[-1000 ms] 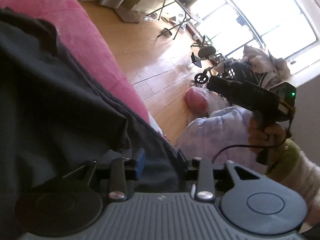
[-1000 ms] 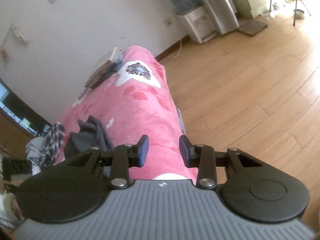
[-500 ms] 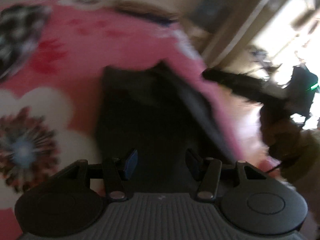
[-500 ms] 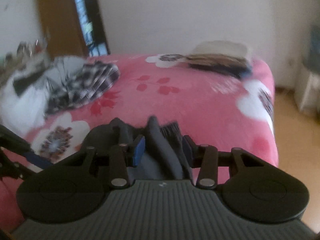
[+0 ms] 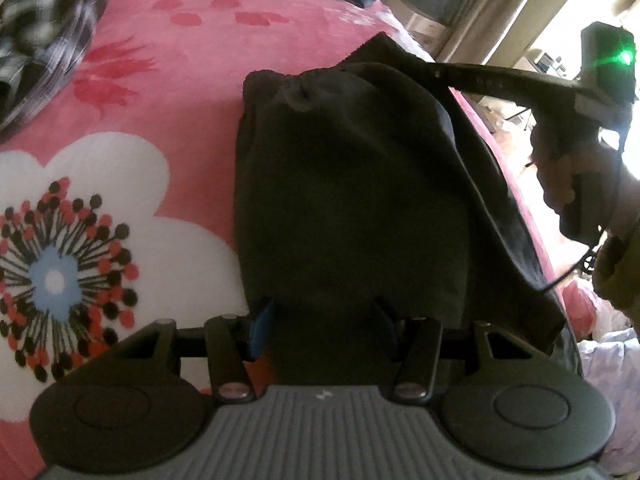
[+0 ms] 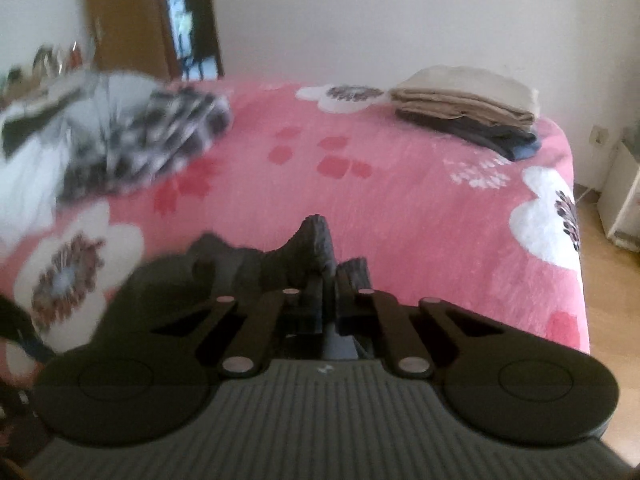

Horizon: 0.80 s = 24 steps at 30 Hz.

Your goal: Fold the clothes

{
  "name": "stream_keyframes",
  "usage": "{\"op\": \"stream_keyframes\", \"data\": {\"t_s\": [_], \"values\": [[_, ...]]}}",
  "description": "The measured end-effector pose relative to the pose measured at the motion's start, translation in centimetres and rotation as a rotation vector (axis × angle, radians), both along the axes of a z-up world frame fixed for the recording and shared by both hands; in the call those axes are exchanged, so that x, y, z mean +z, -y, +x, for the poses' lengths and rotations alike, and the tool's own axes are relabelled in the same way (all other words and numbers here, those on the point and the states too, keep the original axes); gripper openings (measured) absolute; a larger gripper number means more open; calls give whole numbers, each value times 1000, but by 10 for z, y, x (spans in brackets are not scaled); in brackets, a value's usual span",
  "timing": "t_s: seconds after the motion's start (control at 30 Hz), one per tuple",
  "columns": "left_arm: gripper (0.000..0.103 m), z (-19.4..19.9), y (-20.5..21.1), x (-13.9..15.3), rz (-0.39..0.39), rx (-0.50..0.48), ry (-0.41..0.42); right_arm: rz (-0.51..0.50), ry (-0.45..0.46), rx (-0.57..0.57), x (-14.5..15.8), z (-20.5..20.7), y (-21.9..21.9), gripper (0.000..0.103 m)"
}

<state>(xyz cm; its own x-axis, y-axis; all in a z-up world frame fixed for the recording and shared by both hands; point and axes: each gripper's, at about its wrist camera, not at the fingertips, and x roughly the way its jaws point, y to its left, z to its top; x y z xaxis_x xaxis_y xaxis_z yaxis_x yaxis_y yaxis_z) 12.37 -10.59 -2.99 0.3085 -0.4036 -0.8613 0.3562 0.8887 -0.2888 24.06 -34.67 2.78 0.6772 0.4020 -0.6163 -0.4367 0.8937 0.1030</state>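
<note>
A dark grey garment [image 5: 352,184] lies lengthwise on the pink flowered bed cover [image 5: 120,168]. My left gripper [image 5: 324,328] is open at the garment's near end, one finger on each side of the cloth. In the left wrist view a hand holds my right gripper [image 5: 440,74], which reaches in from the right to the garment's far right edge. The right wrist view shows my right gripper [image 6: 330,298] shut on a bunched fold of the dark garment [image 6: 312,240], raised a little off the bed cover [image 6: 400,208].
A heap of checked and white clothes [image 6: 148,140] sits at the back left of the bed. A folded stack of beige and dark clothes [image 6: 464,108] is at the back right. The bed ends on the right at a wooden floor [image 6: 612,280].
Both views swung from the floor to over the bed. The dark garment now lies on the cover. My right gripper, open before, has shut on the garment's edge.
</note>
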Motion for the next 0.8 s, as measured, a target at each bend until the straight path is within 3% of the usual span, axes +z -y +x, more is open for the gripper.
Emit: {"op": "stream_keyframes", "data": {"t_s": [0.13, 0.23, 0.43, 0.57, 0.73, 0.8], "values": [[54, -2, -2, -4, 16, -23, 9, 33, -73, -77, -14, 13, 14, 6], [54, -3, -4, -4, 25, -56, 24, 120, -80, -143, -6, -3, 37, 17], [54, -14, -19, 2, 15, -135, 49, 321, 16, -252, 59, -115, 120, 24], [54, -25, -23, 7, 22, -185, 65, 289, -69, -199, 78, -189, 113, 25], [54, -32, -29, 22, 19, -183, 100, 248, -175, -131, 102, -281, 104, 37], [54, -41, -34, 34, 34, -169, 142, 228, -249, -127, 91, -293, 86, 44]]}}
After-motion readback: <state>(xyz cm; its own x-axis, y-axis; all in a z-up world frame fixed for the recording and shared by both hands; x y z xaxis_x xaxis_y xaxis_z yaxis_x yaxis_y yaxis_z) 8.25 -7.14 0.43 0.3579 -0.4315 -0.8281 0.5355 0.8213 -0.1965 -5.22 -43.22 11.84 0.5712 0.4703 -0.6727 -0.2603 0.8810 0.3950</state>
